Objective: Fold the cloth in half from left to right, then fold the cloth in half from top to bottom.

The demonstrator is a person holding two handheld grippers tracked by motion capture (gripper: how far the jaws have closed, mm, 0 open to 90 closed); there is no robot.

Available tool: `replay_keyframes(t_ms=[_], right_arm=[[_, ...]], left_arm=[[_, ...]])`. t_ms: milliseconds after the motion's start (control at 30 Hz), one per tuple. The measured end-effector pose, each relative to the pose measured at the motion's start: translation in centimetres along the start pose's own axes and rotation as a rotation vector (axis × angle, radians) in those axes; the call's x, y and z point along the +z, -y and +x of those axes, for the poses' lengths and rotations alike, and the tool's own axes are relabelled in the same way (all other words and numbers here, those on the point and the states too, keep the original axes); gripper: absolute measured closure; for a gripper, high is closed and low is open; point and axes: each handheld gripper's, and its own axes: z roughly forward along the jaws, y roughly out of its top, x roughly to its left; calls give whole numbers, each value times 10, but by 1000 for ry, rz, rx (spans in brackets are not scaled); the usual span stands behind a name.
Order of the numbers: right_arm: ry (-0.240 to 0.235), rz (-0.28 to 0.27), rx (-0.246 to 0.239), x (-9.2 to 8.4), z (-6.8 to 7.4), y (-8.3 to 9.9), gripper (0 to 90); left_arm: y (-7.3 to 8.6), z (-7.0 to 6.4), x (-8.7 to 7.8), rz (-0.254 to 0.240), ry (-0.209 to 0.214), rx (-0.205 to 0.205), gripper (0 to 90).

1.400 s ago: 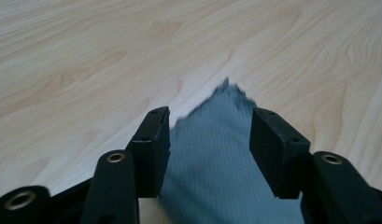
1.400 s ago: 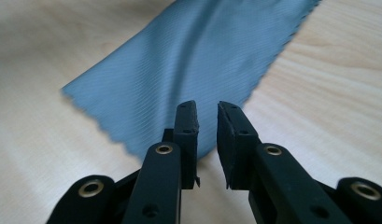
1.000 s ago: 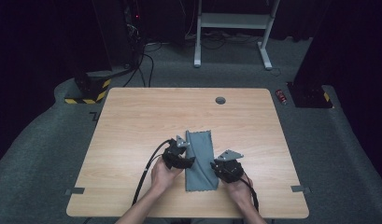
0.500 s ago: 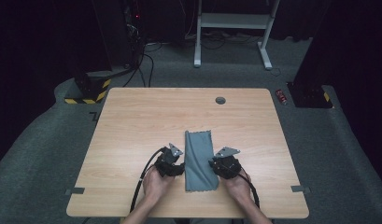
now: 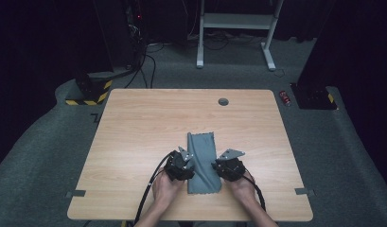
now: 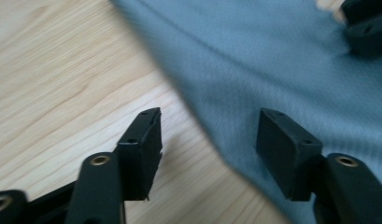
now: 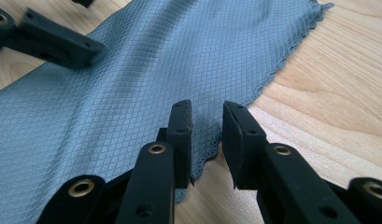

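Note:
A blue-grey cloth (image 5: 204,161) lies as a long strip on the wooden table (image 5: 134,123), near the front edge. My left gripper (image 5: 181,165) sits at the cloth's left edge, and my right gripper (image 5: 229,168) at its right edge. In the left gripper view the left gripper (image 6: 207,140) is open and its jaws have just been opening. One pad is over bare wood and the other over the cloth (image 6: 282,60), with the cloth's edge between them. In the right gripper view the right gripper (image 7: 207,135) stands narrowly open, and the scalloped edge of the cloth (image 7: 146,70) runs into the gap untouched.
A round cable hole (image 5: 223,101) sits near the table's far edge. On the floor beyond are a red can (image 5: 286,97), a yellow-and-black striped base (image 5: 87,97) and a white desk frame (image 5: 233,21). Cables trail from both grippers off the table's front edge.
The left gripper has drawn slightly back toward the person along the cloth's left edge, and the cloth's left side now lies flatter. The right gripper has kept its place.

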Motion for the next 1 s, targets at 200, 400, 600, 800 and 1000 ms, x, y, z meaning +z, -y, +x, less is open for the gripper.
replay_keyframes(t_ms=[200, 400, 600, 800, 1000], right_arm=[[-6, 2, -12, 0, -1, -1, 729], [10, 6, -26, 0, 1, -1, 731], [0, 4, -20, 0, 0, -1, 730], [-19, 1, -6, 0, -3, 0, 729], [-17, -7, -6, 0, -3, 1, 731]], left_arm=[[6, 13, -8, 55, 29, -72, 437], [-7, 10, -10, -77, 101, -54, 417], [-33, 5, 11, -149, 175, 13, 427], [-33, 16, 31, -63, 144, 29, 437], [-22, 37, 31, -52, 99, -37, 427]])
